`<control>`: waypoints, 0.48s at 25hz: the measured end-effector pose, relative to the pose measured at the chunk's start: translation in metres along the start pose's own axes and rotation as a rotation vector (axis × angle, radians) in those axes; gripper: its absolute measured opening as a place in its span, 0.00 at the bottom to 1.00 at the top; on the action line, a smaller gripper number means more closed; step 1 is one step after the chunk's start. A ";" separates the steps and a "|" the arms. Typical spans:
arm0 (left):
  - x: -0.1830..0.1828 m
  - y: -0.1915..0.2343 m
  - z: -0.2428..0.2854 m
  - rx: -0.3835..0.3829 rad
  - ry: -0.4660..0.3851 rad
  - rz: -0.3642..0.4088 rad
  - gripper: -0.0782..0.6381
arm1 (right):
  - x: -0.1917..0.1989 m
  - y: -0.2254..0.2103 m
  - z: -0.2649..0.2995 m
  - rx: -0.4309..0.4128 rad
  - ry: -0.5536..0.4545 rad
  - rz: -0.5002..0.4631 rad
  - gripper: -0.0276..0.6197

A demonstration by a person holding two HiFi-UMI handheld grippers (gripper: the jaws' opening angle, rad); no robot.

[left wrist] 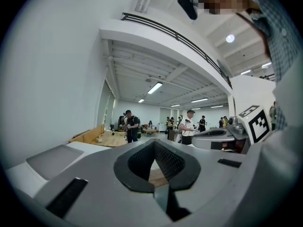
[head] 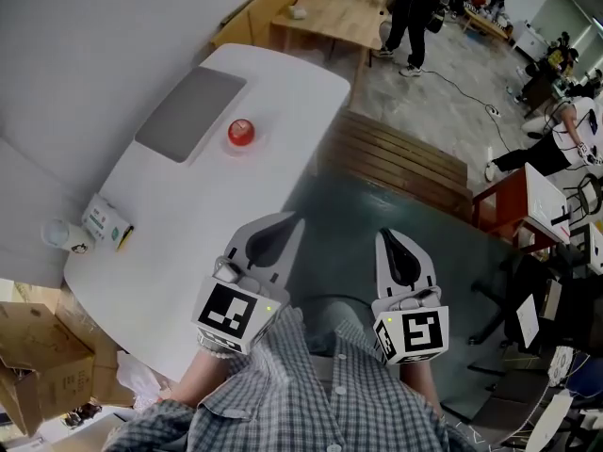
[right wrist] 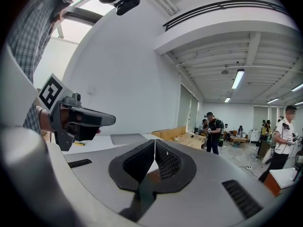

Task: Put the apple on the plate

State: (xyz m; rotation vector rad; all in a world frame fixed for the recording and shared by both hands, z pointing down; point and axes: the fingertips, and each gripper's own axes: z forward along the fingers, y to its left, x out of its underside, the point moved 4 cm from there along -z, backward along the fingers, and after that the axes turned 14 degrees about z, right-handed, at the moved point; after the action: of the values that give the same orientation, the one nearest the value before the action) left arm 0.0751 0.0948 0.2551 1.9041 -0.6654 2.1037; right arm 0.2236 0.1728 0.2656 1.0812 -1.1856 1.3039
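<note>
A white desk (head: 188, 215) carries a small green-and-white carton (head: 105, 222) at its left edge, with a white cup (head: 57, 234) just beside it. A cardboard box (head: 33, 356) sits on the floor. Farther off, a person (head: 415, 8) stands by a wooden table (head: 330, 12).

One apple (head: 241, 132), one grey mat (head: 191, 113), one cup (head: 58, 234), one small carton (head: 105, 222), two claws: left claw (head: 290, 218), right claw (head: 387, 236).

Head view looks steeply down, close above the white table (head: 170, 243). Gripper views face level outward; all three share the distant wood table (head: 330, 12).
</note>
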 end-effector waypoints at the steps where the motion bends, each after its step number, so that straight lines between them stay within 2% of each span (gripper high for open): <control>1: 0.000 0.002 0.000 -0.007 0.002 -0.002 0.12 | -0.001 -0.001 0.002 -0.001 0.001 0.002 0.07; 7: 0.007 0.017 -0.005 -0.068 0.022 -0.023 0.12 | -0.001 -0.002 0.021 -0.039 0.009 -0.015 0.07; 12: 0.009 0.029 0.004 -0.142 0.032 -0.016 0.12 | -0.005 -0.011 0.043 -0.110 0.004 -0.018 0.07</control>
State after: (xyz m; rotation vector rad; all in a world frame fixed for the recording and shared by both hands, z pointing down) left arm 0.0644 0.0664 0.2586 1.7901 -0.7678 2.0150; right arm 0.2338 0.1295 0.2664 1.0068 -1.2275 1.2129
